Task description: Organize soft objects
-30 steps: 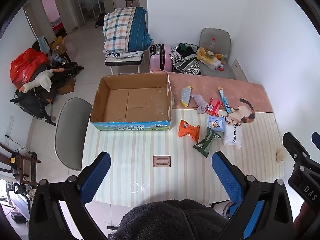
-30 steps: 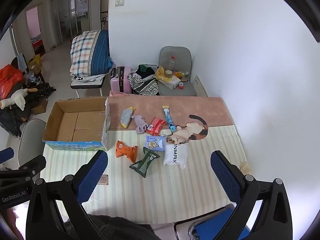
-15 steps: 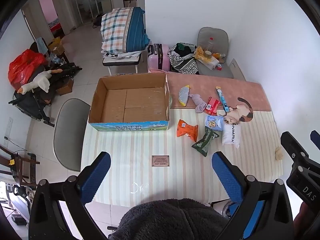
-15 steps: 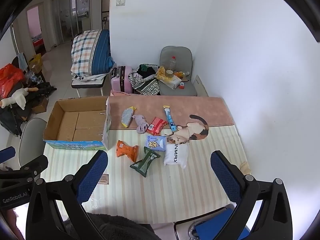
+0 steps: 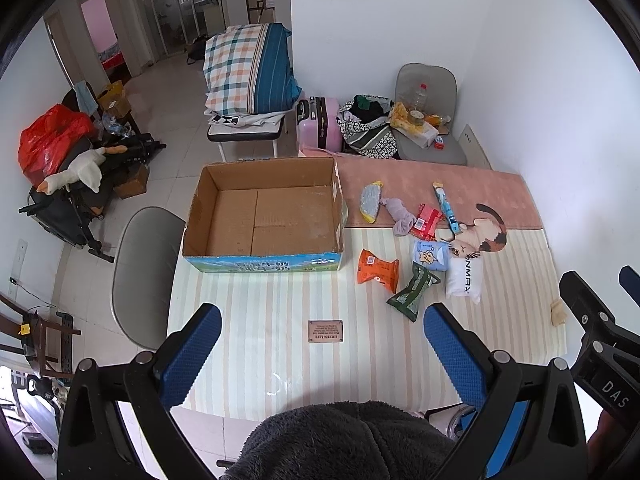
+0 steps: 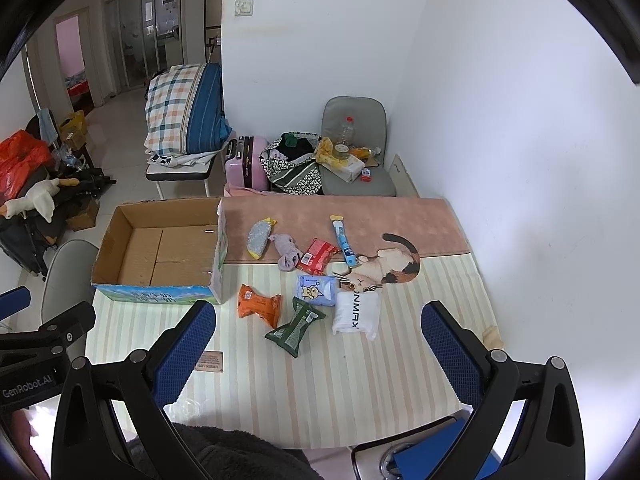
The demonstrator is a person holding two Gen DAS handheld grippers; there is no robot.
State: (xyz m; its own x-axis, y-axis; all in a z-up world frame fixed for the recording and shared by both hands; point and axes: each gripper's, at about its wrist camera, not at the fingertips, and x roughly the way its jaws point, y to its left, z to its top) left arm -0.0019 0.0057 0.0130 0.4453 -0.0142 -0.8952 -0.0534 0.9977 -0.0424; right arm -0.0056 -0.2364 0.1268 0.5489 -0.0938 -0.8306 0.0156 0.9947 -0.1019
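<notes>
1. Hovering high above the near edge of the table [image 5: 256,360], the left gripper [image 5: 322,344] has its blue-padded jaws spread wide with nothing between them.
2. Beside it to the right, the right gripper [image 6: 318,338] hangs at a similar height, its jaws likewise wide apart and holding nothing.
3. On the far left part of the table sits an open cardboard box [image 5: 264,216], upright, with only its bare brown floor showing inside.
4. To the right of the box lies a loose cluster of soft packets. Farthest back, on the pink band of the tablecloth, are a silver-and-yellow pouch [image 5: 370,202], a crumpled lilac sock [image 5: 400,216], a red packet [image 5: 428,222] touching the sock, and a slim blue tube [image 5: 445,206].
5. Nearer, on the striped part, an orange packet [image 5: 376,270] lies just right of the box's near corner, and a dark green packet [image 5: 412,296] lies tilted just nearer and right of it.
6. A pale blue tissue pack [image 5: 430,254] sits between the red packet and the green one, with a white pack [image 5: 464,280] printed in black letters just to its right.
7. A small brown card [image 5: 325,331] lies flat on the stripes near the middle of the table, well apart from the cluster.
8. A dark fuzzy garment [image 5: 348,440] fills the bottom of the left wrist view.
</notes>
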